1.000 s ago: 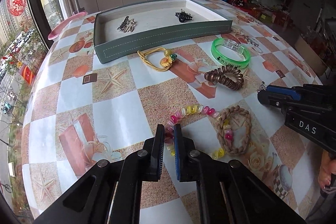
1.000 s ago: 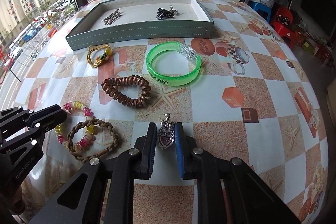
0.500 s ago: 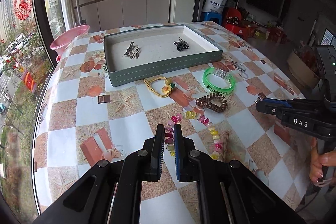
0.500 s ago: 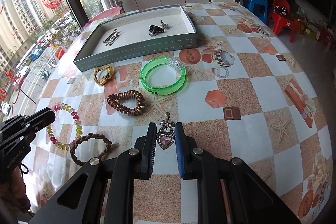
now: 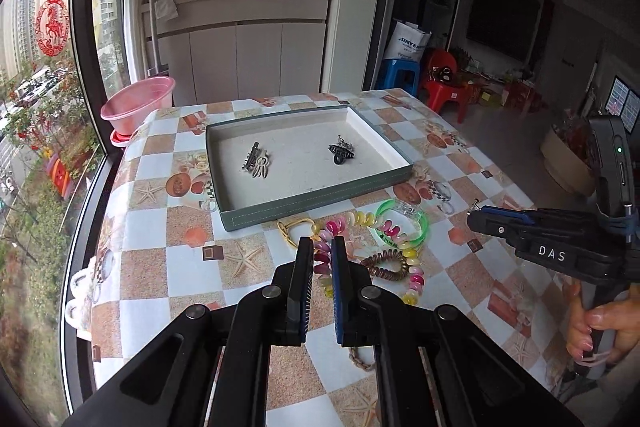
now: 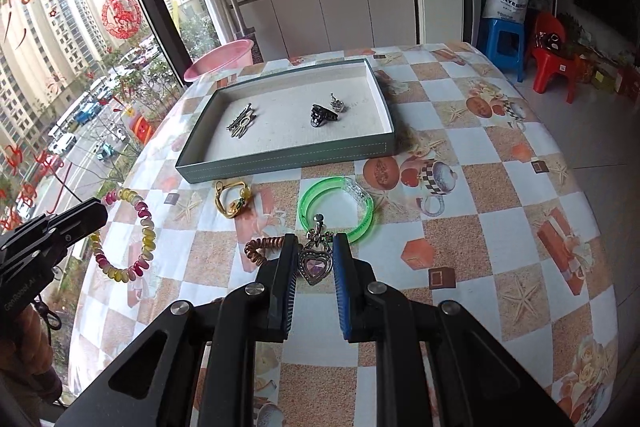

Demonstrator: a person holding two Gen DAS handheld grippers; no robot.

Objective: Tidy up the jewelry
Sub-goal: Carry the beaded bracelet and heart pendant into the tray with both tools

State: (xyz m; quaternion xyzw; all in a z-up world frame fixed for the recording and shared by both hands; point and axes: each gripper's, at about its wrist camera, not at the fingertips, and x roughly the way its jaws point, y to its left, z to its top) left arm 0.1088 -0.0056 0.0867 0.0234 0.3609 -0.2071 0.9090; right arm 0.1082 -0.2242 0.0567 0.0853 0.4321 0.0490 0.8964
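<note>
A tray (image 6: 288,159) is set beyond the fingers (image 6: 285,267); two clips (image 6: 240,121) are laid inside, a bangle (image 6: 362,215) just ahead.

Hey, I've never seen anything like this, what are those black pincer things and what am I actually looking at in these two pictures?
They are two hand-held grippers, one in each of a person's hands, each carrying a camera that looks forward along its two fingers. So one picture is from the left gripper, the other from the right gripper. Both look down on a table with a checked cloth.

The left gripper is shut on a stretchy multicoloured bead bracelet, lifted off the table. The right gripper is shut on a heart pendant.

On the table lie a green tray holding a few hair clips, a green bangle, a brown spiral hair tie and a yellow hair tie.
</note>
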